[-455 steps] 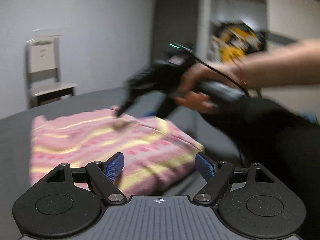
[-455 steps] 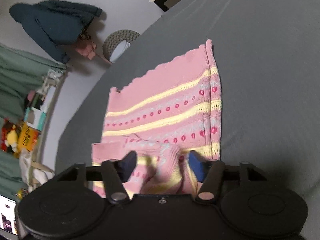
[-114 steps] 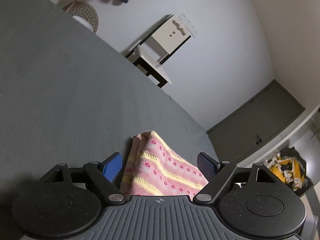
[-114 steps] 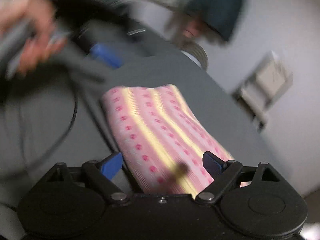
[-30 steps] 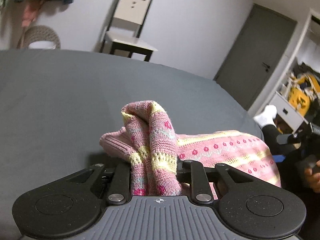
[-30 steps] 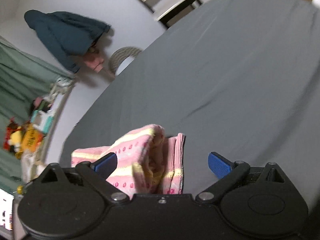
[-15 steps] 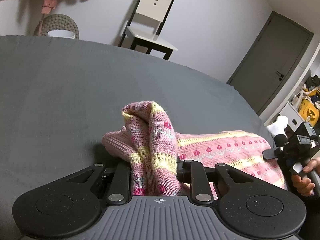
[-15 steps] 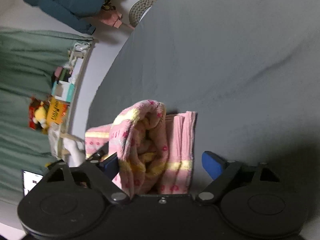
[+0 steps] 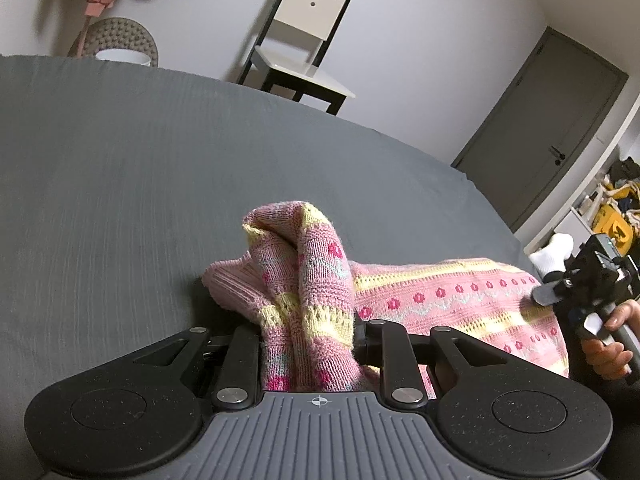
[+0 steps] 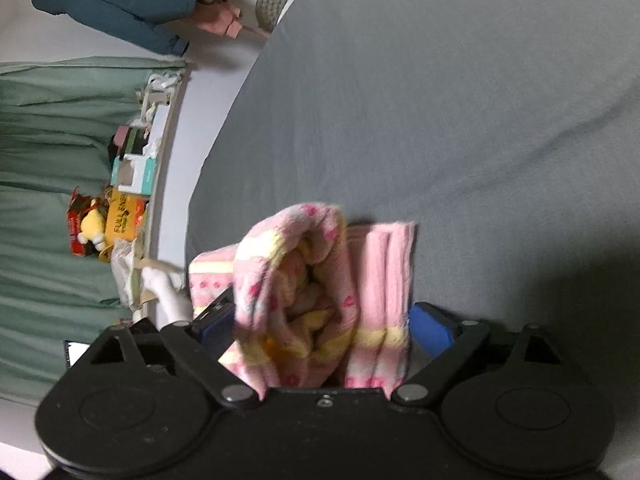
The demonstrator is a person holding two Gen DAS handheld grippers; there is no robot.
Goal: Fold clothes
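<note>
While the left gripper [image 9: 307, 336] clamps a bunched fold of the pink knitted garment with yellow stripes [image 9: 440, 296] above the grey bedsheet [image 9: 120, 168], the right gripper [image 10: 320, 324] straddles its other end. Its blue-padded fingers [image 10: 430, 328] stand spread, not pinching the cloth.

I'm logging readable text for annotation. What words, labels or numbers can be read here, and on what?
"FULL SENS", partly cut off: on the yellow box on the shelf by the green curtain.
The red package beside it: print too blurred to read.
The pink sweater and both grippers: no text.
</note>
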